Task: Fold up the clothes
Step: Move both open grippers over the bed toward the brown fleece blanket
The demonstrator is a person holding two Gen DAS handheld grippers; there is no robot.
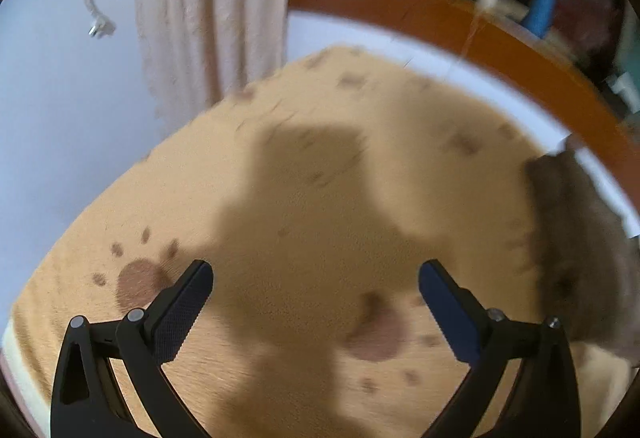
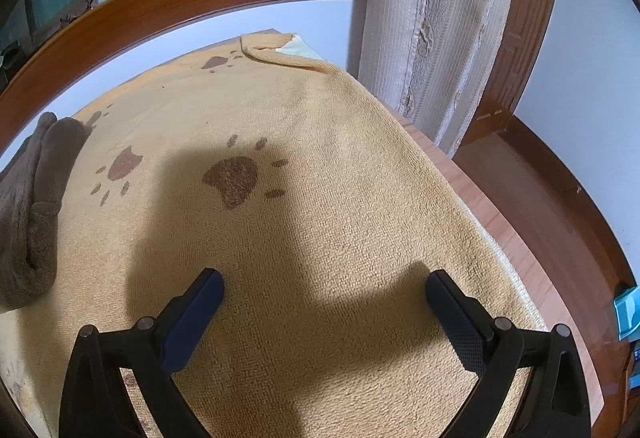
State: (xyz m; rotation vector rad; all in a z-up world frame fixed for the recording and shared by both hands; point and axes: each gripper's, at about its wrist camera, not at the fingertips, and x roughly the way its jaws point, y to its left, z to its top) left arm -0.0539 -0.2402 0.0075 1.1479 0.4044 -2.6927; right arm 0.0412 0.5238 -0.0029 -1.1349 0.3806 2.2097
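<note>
Left claw (image 1: 316,280): jaws wide apart, nothing between them, hanging above the blanket; this view is blurred.
Right claw (image 2: 324,288): jaws wide apart, empty, above the blanket near its right edge.
Blanket (image 2: 304,222): tan with brown paw prints, spread flat over the tabletop; its far right corner (image 2: 280,54) is turned over, showing a pale underside.
Brown cloth (image 2: 32,206): a thick folded bundle lying on the blanket at its left side in the right wrist view; in the left wrist view it (image 1: 576,254) sits at the blanket's right edge.
Tabletop (image 2: 516,238): a reddish wooden strip shows just right of the blanket.
Curtain (image 2: 436,18): pale, hanging beyond the blanket's far right corner.
Window frame (image 2: 160,2): wooden, beyond the blanket's far edge.
Shadows: dark shapes fall across the blanket ahead of both claws.
</note>
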